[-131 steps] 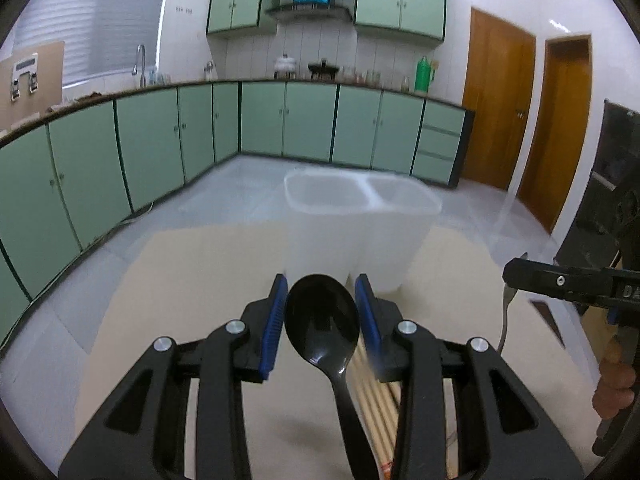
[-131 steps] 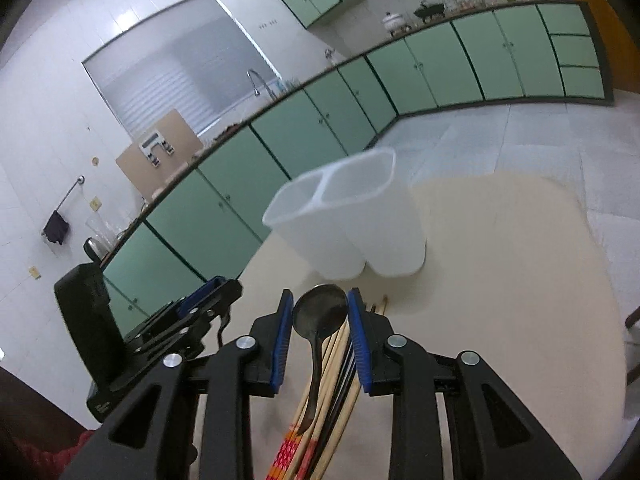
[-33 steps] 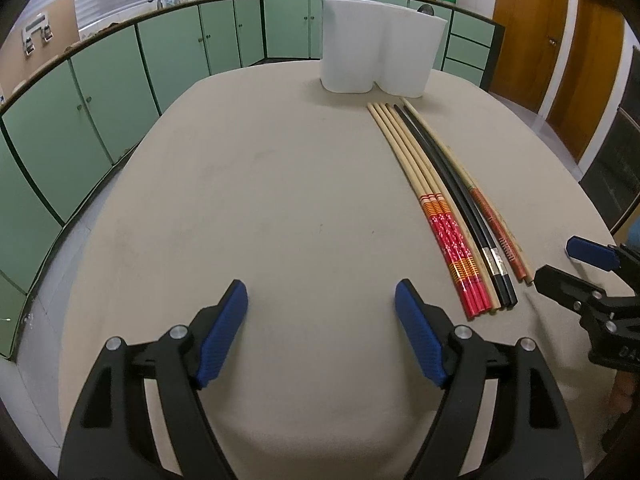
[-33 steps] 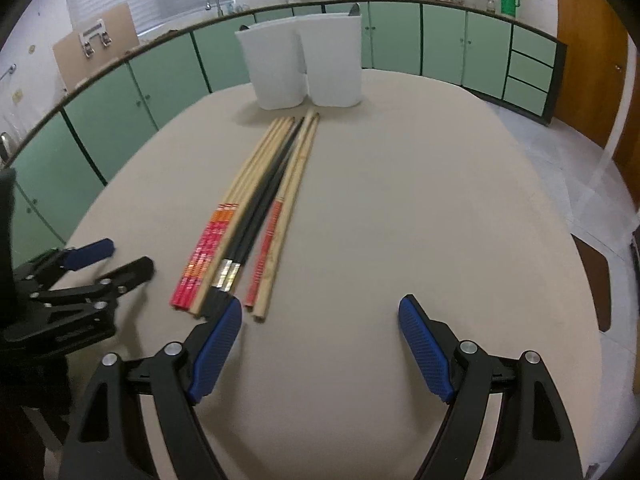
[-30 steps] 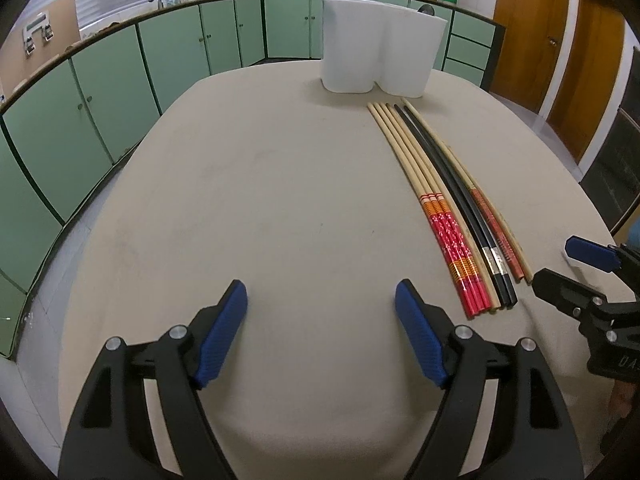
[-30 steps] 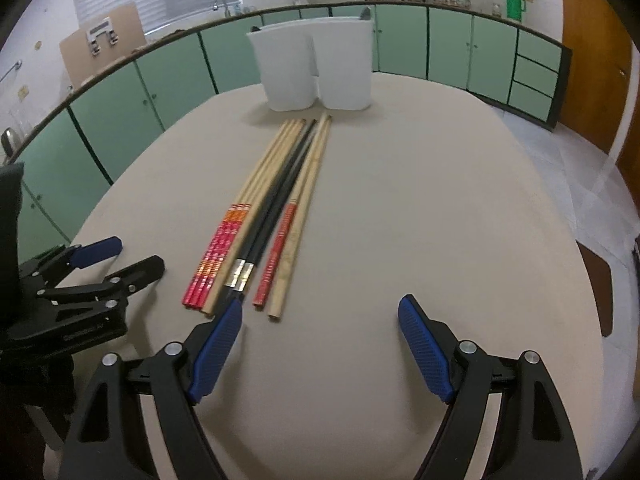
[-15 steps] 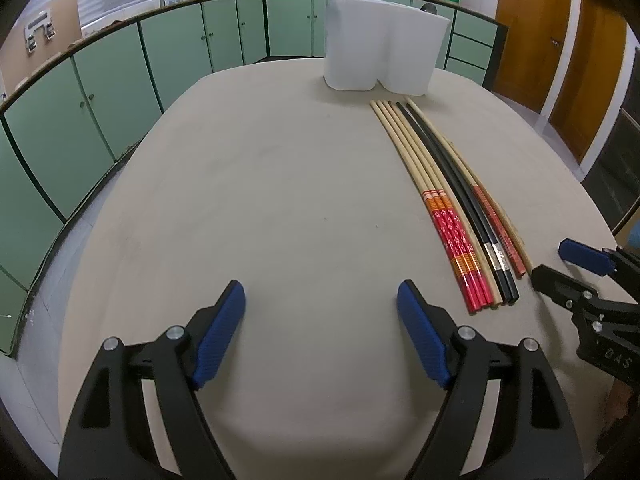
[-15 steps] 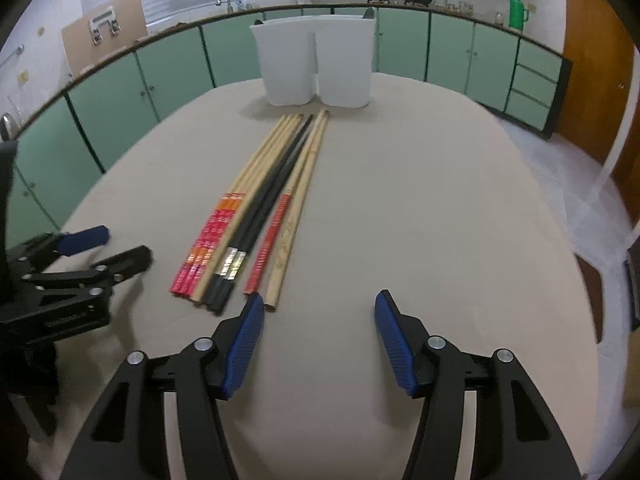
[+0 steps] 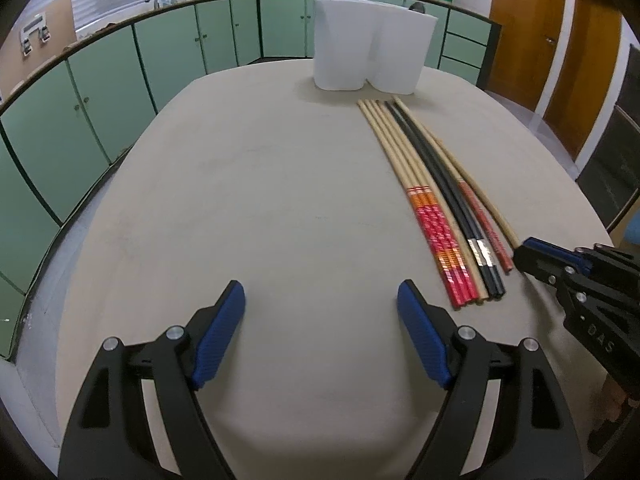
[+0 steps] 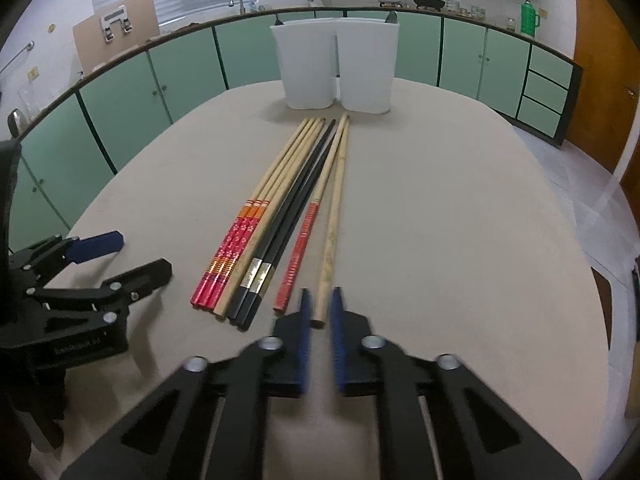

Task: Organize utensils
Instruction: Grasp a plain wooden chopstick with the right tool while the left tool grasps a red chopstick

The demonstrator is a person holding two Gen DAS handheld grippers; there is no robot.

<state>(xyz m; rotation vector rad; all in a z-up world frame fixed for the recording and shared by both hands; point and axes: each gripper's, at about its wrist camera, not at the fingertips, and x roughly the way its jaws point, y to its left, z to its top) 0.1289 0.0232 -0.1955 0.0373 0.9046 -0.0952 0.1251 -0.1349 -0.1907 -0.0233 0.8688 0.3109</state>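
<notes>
Several chopsticks lie side by side on the beige table: red-ended ones, a black pair, a red-banded one and a plain wooden chopstick. My right gripper is closing, its blue pads nearly together around the near end of the plain wooden chopstick. My left gripper hovers open over bare table left of the bundle. The white two-part holder stands at the far end, with dark utensil tips peeking above its rim.
The table edge curves away to the left, with green cabinets beyond. Wooden doors are at the right. Bare tabletop stretches right of the chopsticks.
My right gripper's jaws went from wide open to nearly together and now bracket the near end of the plain wooden chopstick. The left gripper stays open in the same spot.
</notes>
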